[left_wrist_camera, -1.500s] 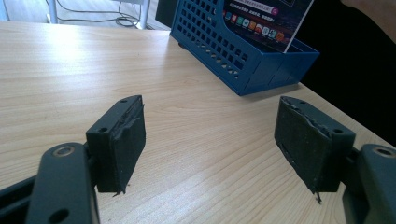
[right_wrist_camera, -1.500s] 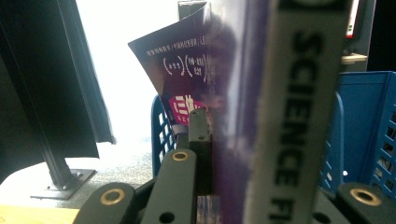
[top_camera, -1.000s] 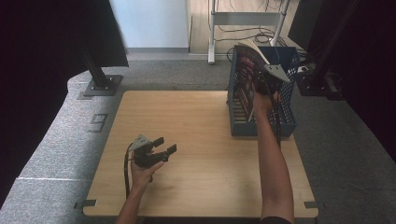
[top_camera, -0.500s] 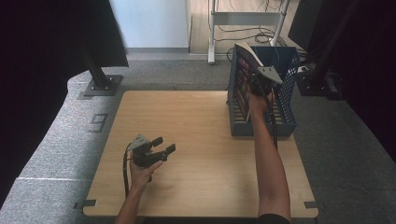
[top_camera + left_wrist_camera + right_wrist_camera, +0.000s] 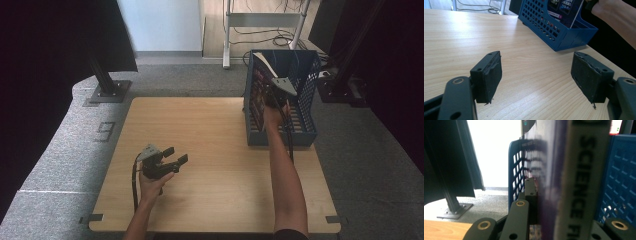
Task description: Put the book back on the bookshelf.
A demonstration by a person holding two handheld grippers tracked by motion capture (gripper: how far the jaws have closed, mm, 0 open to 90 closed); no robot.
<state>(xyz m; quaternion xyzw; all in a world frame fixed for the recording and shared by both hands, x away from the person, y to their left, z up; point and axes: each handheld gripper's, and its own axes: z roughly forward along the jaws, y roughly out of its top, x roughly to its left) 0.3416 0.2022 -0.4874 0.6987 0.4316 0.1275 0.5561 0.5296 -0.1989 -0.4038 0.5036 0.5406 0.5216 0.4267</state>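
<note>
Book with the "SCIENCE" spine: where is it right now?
High view: the book stands upright inside the blue basket at the table's far right, against its left wall, clamped by the right tool.

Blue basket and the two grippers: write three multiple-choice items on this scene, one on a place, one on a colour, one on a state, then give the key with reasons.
1. Where does the basket stand?
A. at the table's far right
B. at the table's near left
C. on the floor

2. What colour is the basket?
A. red
B. blue
C. white

3. How does the left gripper stand?
A. shut on a book
B. shut on the basket's rim
C. open, with nothing between its pads

Key:
1 A: in the high view the basket sits on the wooden table toward its far right edge.
2 B: its latticed walls are blue in the high view and the left gripper view.
3 C: the left gripper view shows bare tabletop between its two pads, while the right gripper is the one clamped on the book in the basket.
</note>
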